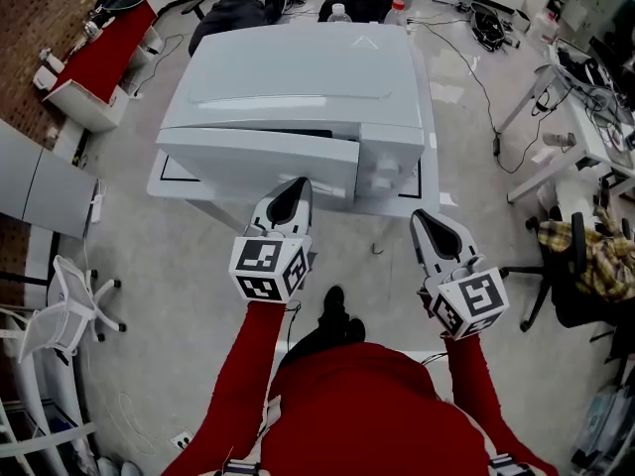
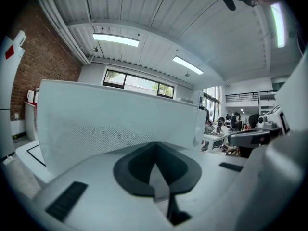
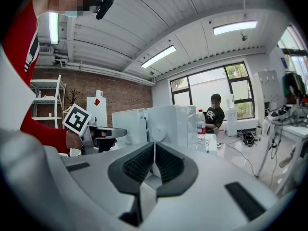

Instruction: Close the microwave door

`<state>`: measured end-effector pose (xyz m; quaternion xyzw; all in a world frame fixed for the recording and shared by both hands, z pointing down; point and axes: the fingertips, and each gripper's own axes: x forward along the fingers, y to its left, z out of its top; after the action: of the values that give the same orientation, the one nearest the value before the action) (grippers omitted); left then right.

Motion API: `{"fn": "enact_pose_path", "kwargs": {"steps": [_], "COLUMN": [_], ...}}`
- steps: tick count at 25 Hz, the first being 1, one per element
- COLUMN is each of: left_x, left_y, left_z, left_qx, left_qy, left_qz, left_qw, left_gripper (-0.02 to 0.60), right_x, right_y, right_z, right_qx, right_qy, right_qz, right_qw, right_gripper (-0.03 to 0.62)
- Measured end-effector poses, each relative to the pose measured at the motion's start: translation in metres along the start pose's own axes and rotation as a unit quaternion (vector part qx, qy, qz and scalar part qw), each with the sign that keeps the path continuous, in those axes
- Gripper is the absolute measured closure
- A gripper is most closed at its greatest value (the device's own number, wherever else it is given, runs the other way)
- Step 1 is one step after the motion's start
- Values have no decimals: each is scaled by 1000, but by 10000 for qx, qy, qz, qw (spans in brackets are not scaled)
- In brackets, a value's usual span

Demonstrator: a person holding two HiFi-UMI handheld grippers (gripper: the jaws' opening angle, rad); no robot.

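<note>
- Found the microwave (image 1: 298, 77) at upper centre of the head view, on a white worktop (image 1: 162, 178), with its door (image 1: 258, 162) ajar across the front and a dark gap showing along the door's top edge.
- Saw the left hand-held gripper (image 1: 294, 192) with jaws pressed together and nothing between them, tip just beside the door's broad face. Could not tell whether it touched.
- Judged that closed tip a sensible choice: made a blunt pusher of the gripper, as shutting a door called for a shove, not a pinch.
- In the left gripper view, found the door (image 2: 115, 119) filling the middle of the frame just beyond the closed tip (image 2: 155, 165), dotted mesh window facing the camera. Judged the tip lined up for a flat push.
- Saw the right hand-held gripper (image 1: 429, 228) at lower right, also closed on nothing, apart from the microwave and level with its control panel. Judged it spare for this step.
- Read the door's long axis as running left to right across the head view, roughly level, with its face turned toward the bottom of the frame and the right-hand edge standing out from the body. Guessed the hinge at the left-hand end.
</note>
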<state>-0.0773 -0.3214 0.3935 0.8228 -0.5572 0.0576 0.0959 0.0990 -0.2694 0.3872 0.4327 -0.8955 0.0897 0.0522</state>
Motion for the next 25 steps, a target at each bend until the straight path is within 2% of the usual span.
{"fn": "enact_pose_path", "kwargs": {"steps": [14, 25], "left_x": [8, 7], "left_y": [4, -1], "left_z": [5, 5], "left_qx": [-139, -147], "left_qy": [36, 128], "left_qz": [-199, -248], "left_qw": [9997, 9995], "left_gripper": [572, 572], "right_x": [40, 57], "right_y": [-14, -28], "right_z": [28, 29], "right_qx": [-324, -431], "right_qy": [-140, -78], "right_qz": [-136, -348], "right_qw": [9993, 9984], "right_gripper": [580, 580]}}
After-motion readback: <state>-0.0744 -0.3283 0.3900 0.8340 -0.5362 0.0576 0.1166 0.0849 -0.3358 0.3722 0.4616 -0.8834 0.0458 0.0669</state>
